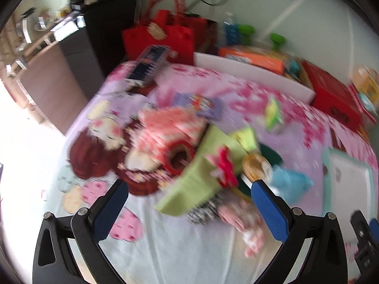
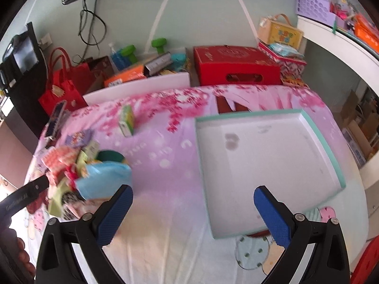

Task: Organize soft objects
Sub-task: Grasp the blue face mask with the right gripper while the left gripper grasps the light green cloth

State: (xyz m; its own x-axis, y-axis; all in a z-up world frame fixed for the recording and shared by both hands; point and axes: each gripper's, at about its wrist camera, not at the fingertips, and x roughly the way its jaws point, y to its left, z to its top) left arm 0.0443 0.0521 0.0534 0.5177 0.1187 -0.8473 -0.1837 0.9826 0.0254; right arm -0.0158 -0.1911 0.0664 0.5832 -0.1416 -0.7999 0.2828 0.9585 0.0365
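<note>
Both pairs of tongs hang over a surface covered with a pink blossom-print cloth (image 2: pixel 165 127), and both stand wide apart with nothing between their blue pads. The left tongs (image 1: pixel 189 203) hover above a jumbled heap of soft things (image 1: pixel 189 156) at the left side of the surface: a red-and-white patterned cloth (image 1: pixel 170 125), a light green cloth (image 1: pixel 201 175), a red flower-like piece (image 1: pixel 225 165), a pale blue pouch (image 1: pixel 291 184), and a black-and-white striped bit (image 1: pixel 206 210) nearest the camera. That view is smeared, so finer detail of the heap cannot be made out.

The right tongs (image 2: pixel 193 210) hover over bare cloth between the heap and a shallow white tray with a mint-green rim (image 2: pixel 324 146), which lies to the right. The tray holds nothing but faint stains. Through the right camera the left tool's dark arm reaches in from the left edge at the heap.

A small green-and-yellow carton (image 2: pixel 126 120) stands alone farther back, well apart from the heap. Beyond the far edge sit a red box (image 2: pixel 236 65) and a red tote bag (image 2: pixel 61 90).
</note>
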